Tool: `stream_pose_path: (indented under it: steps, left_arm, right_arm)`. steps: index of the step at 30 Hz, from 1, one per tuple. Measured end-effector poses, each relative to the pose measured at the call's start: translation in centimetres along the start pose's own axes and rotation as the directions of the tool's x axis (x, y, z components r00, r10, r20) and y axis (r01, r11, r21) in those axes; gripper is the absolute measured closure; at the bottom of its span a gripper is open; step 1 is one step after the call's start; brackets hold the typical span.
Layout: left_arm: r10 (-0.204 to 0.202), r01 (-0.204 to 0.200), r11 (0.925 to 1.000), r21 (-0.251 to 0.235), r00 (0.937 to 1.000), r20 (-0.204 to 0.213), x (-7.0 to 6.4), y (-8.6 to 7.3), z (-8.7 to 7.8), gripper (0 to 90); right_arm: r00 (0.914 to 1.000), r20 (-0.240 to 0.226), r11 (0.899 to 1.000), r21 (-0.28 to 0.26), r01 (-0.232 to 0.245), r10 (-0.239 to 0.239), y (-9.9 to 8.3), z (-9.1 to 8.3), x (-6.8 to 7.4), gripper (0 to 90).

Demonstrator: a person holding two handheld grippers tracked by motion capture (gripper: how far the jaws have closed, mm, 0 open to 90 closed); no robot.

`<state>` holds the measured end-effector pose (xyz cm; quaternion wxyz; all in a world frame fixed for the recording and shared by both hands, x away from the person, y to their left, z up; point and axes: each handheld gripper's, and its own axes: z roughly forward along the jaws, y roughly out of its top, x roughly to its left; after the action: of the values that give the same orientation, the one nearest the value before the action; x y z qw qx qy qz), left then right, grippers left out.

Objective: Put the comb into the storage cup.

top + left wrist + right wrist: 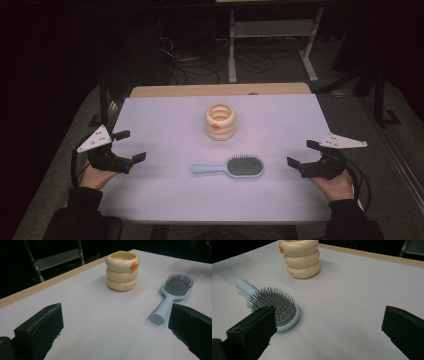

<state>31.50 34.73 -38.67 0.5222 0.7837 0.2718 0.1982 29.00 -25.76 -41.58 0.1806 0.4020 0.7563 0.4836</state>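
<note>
hairbrush [230, 168] flat | between left tool [129, 146] and right tool [300, 154] | untouched

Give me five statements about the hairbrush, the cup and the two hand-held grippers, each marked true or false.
1. The hairbrush lies bristles up. True.
2. The left hand-held gripper holds the brush handle. False: it is open and holds nothing.
3. The cream ringed cup stands upright beyond the brush. True.
4. The brush sits inside the cup. False: it lies on the white sheet, apart from it.
5. The right hand-held gripper is open. True.
</note>
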Motion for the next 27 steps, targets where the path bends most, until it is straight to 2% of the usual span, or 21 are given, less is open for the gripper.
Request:
stream_pose_path:
  steps: [3, 10, 14, 21, 27]
  left_arm:
    - [0.014, -0.015, 0.9998, 0.016, 0.9997, 0.019, -0.1, 0.6, 0.5, 0.0]
    - [0.039, -0.040, 0.9982, 0.044, 0.9986, 0.036, -0.2, 1.6, 1.3, 0.0]
    - [0.040, -0.042, 0.9981, 0.045, 0.9980, 0.049, -0.2, 2.1, 1.6, 0.0]
    - [0.076, -0.081, 0.9935, 0.080, 0.9947, 0.070, -0.6, 3.3, 2.4, 0.0]
    - [0.086, -0.093, 0.9917, 0.089, 0.9925, 0.088, -0.6, 4.1, 3.0, 0.0]
  right_arm:
    - [1.0000, -0.002, 1.000, -0.003, -0.002, 0.002, 0.0, 0.0, 0.0, 0.0]
    - [1.0000, -0.004, 1.000, 0.001, 0.000, 0.000, 0.0, 0.0, 0.0, 0.0]
    - [1.0000, -0.006, 1.000, 0.002, 0.001, -0.001, 0.0, 0.0, 0.0, 0.0]
    - [0.9999, -0.010, 1.000, 0.008, 0.003, -0.003, 0.0, 0.1, 0.1, 0.0]
    - [0.9999, -0.012, 1.000, 0.010, 0.003, -0.003, 0.0, 0.1, 0.1, 0.0]
